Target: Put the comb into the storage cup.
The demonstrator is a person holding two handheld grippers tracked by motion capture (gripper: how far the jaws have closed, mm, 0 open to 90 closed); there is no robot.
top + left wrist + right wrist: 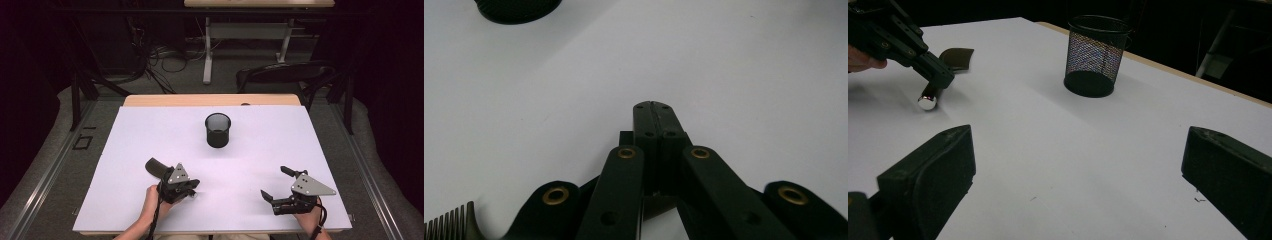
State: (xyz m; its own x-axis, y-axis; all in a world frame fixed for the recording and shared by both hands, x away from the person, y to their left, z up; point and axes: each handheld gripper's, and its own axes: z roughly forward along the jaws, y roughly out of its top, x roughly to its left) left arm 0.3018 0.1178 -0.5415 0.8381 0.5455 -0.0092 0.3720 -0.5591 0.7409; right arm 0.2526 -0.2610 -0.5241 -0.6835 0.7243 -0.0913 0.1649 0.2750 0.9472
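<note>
Left gripper [192,192], jaws pressed together on nothing, points down at the white table [260,150], near a dark comb [156,166] lying at the near left, its handle end chrome-capped. Right gripper [272,184] rests at the near right with jaws spread wide and empty. Farther off, mid-table, a black mesh cup [218,129] stands upright; its inside looks bare.

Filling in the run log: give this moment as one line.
left hand-held gripper: shut, at comb | right hand-held gripper: open, empty | mesh cup: upright, apart
</note>
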